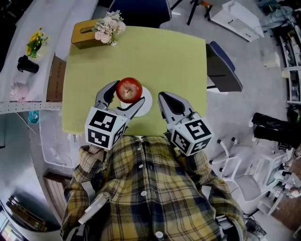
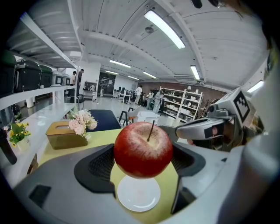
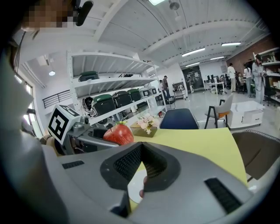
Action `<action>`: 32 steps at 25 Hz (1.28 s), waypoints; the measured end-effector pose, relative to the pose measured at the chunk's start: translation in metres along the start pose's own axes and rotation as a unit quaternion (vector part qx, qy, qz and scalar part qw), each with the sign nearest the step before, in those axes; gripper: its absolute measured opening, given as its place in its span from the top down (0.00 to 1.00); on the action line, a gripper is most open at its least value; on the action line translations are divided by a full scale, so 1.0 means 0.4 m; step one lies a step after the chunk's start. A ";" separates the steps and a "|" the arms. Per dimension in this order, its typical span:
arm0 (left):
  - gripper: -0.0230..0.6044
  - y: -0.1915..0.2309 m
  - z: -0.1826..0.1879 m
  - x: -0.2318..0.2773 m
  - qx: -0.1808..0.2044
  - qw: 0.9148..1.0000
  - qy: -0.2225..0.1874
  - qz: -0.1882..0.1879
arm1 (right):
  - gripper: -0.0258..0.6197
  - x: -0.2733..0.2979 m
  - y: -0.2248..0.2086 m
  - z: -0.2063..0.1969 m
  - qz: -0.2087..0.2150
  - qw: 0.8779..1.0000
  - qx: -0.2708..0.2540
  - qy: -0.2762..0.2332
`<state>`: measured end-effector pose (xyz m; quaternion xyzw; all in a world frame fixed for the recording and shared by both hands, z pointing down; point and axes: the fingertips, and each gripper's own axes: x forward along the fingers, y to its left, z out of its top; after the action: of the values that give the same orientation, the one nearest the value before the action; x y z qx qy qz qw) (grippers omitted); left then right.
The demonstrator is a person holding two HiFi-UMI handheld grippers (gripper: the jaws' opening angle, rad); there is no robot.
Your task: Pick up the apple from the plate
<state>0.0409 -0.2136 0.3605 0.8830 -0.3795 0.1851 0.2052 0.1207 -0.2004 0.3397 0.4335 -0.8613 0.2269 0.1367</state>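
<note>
Lift step: apple [image 1: 129,89] looks clear of plate [image 1: 146,105]
L gripper [image 1: 127,96] clamps apple above plate; R gripper [image 1: 163,97] pinched closed, empty, just right of plate. Next, prob. a steady raise.

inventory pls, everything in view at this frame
apple: 1, red, in the left gripper's jaws, above the plate
plate: 1, white, near edge of table, bare
table: 1, yellow-green, centre
tissue box: 1, tan, table's far left corner
pink flowers: 1 bunch, beside the tissue box
yellow flowers: 1 bunch, white counter at left
far chair: 1, dark blue, beyond the table
side chair: 1, blue and grey, at the table's right
floor clutter at right: too jumbled to count
shirt: 1, yellow plaid, bottom
left gripper: 1, grey, shut on the apple
right gripper: 1, grey, shut, empty, right of the plate
</note>
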 end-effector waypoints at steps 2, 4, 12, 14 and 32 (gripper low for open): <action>0.31 -0.003 0.016 -0.010 0.002 1.000 -0.007 0.001 | 0.96 -0.001 0.003 0.010 0.002 1.000 -0.003 -0.005; 0.31 -0.007 0.027 -0.017 0.002 1.000 -0.012 0.001 | 0.96 -0.001 0.007 0.020 0.004 1.000 -0.007 -0.009; 0.31 -0.018 0.044 -0.024 -0.003 1.000 -0.020 -0.004 | 0.96 -0.007 0.013 0.040 0.011 1.000 -0.016 -0.014; 0.31 -0.021 0.049 -0.025 -0.001 1.000 -0.023 -0.005 | 0.96 -0.010 0.013 0.040 0.012 1.000 -0.017 -0.015; 0.31 -0.048 0.055 -0.024 -0.004 0.999 -0.028 -0.014 | 0.97 -0.015 0.028 0.043 0.025 0.999 -0.037 -0.007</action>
<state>0.0529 -0.2067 0.3328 0.8924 -0.3730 0.1559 0.2003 0.1143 -0.1992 0.3194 0.4083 -0.8805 0.1954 0.1409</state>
